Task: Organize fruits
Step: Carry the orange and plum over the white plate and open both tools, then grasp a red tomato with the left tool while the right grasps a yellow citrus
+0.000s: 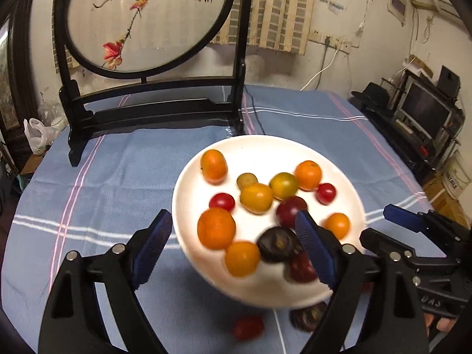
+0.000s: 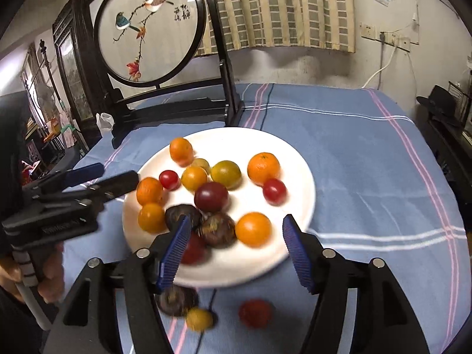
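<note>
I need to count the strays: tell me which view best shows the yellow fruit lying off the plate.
The right wrist view: the yellow fruit lies on the cloth beside a dark fruit, below the plate. The left wrist view does not show it.

We're seeing a glossy white plate (image 2: 298, 159), looks like glazed ceramic, smooth all over. Cloth (image 2: 354, 153) on the bench is a matt woven blue cotton sort of thing, slightly creased. Both tools, left (image 1: 233, 244) and right (image 2: 236, 250), look like matt black plastic with ribbed blue rubbery pads (image 2: 296, 253) and small shiny metal screw heads. Tomatoes (image 2: 274, 190) have a slick shiny skin, the oranges (image 2: 263, 167) a duller, finely pitted one. Screen frame (image 1: 239, 59) at the back is dark lacquered wood, quite glossy.
</note>
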### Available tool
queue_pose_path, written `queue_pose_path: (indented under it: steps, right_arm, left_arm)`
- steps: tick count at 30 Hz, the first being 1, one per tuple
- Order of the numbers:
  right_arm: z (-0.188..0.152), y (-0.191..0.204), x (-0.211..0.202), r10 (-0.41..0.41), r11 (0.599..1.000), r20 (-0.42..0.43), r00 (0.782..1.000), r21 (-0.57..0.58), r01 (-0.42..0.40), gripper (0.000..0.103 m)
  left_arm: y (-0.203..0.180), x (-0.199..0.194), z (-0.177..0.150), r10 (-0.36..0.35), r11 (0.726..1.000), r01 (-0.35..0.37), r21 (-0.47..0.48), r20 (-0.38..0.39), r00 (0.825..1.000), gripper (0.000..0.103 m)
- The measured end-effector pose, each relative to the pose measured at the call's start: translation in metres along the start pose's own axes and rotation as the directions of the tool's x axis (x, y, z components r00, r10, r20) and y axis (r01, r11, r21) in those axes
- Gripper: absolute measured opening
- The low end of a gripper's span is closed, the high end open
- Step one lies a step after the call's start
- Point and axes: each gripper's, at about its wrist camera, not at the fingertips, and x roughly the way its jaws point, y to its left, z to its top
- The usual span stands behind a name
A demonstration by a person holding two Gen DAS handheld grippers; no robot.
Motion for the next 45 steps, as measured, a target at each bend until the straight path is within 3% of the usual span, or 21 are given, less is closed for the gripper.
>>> queue_pose_path:
  steps: [11, 20, 32, 37, 45]
  right_arm:
    - [-0.072, -0.012, -0.048, -0.01, 0.998, -0.034, 0.999, 0.064, 0.012, 0.069]
    - [-0.11, 0.022, -0.044, -0.013, 0.999, -0.105, 0.994, -0.036, 0.01, 0.069]
    - [-0.106, 0.048, -0.006, -0.056, 0.987, -0.181, 0.982, -0.156, 0.028, 0.063]
    - [-0.098, 0.05, 0.01, -0.082, 0.979, -0.19, 0.978, -0.199, 0.043, 0.055]
    - [-0.081, 0.048, 0.026, -0.054, 0.974, -0.19, 0.98, -0.227, 0.01, 0.042]
  left_arm:
    - [-0.008, -0.051, -0.073, 0.043, 0.998, -0.043, 0.045, -0.003, 0.999, 0.091]
    - [0.002, -0.027, -0.108, 0.041, 0.999, -0.04, 0.016, -0.043, 0.998, 0.094]
    - [0.018, -0.018, -0.11, 0.071, 0.997, -0.072, -0.008, -0.086, 0.994, 0.094]
    - [0.018, -0.019, -0.11, 0.072, 0.997, -0.074, -0.013, -0.09, 0.993, 0.094]
    - [0.019, -0.014, -0.111, 0.054, 0.998, -0.057, -0.024, -0.117, 0.992, 0.094]
